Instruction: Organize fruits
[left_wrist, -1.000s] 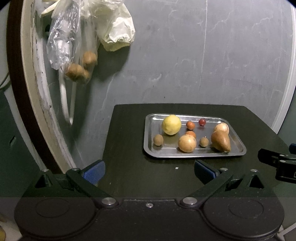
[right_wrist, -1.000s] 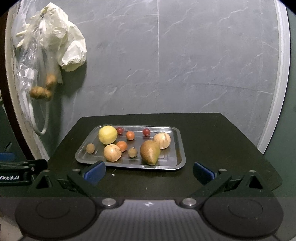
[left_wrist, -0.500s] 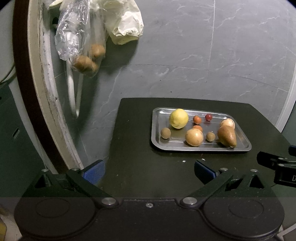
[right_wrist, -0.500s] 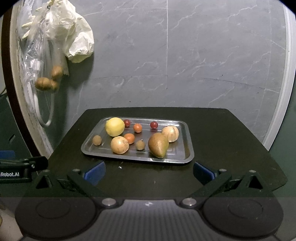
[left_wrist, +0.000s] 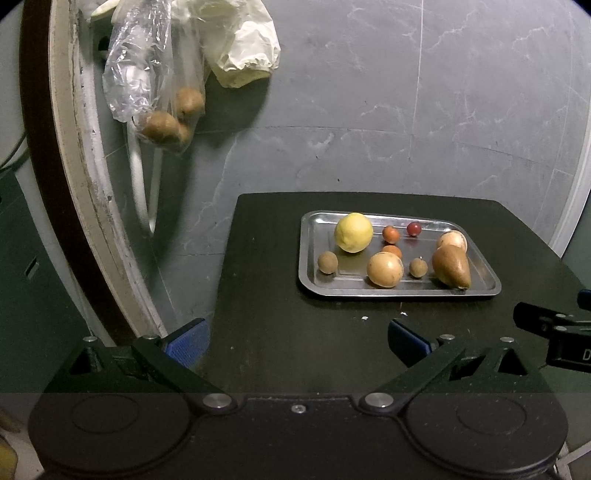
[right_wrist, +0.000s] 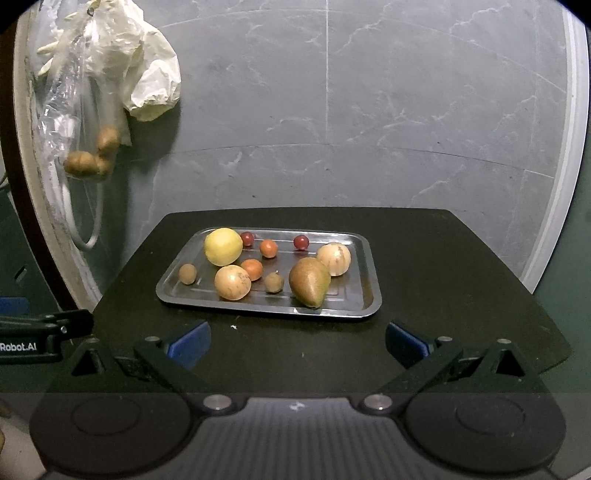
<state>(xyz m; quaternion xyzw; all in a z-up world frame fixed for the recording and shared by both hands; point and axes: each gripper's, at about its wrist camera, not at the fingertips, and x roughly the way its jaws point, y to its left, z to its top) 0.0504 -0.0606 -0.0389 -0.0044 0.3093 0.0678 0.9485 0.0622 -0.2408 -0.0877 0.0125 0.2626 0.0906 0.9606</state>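
Note:
A steel tray (left_wrist: 308, 240) (right_wrist: 369, 291) sits on a black table (left_wrist: 266, 332) (right_wrist: 443, 280) and holds a yellow lemon (left_wrist: 353, 232) (right_wrist: 223, 246), a brown pear (left_wrist: 452, 266) (right_wrist: 308, 282), two round tan fruits (right_wrist: 232, 282), small orange and red ones (right_wrist: 268, 248), and small brown ones (right_wrist: 187, 273). My left gripper (left_wrist: 297, 338) stands open near the table's front left edge, short of the tray. My right gripper (right_wrist: 297, 339) hangs open in front of the tray. Both hold nothing.
Plastic bags (left_wrist: 155, 74) (right_wrist: 85, 110) hang on the grey marble wall at the left, one holding brown round items (left_wrist: 166, 125). A curved door frame (left_wrist: 55, 166) stands left of the table. The other gripper's tip (left_wrist: 546, 325) (right_wrist: 44, 328) shows at each view's side.
Both views have tilted slightly, so the tray sits a little higher and farther off than a second ago. The fruits have not moved and both grippers stay open.

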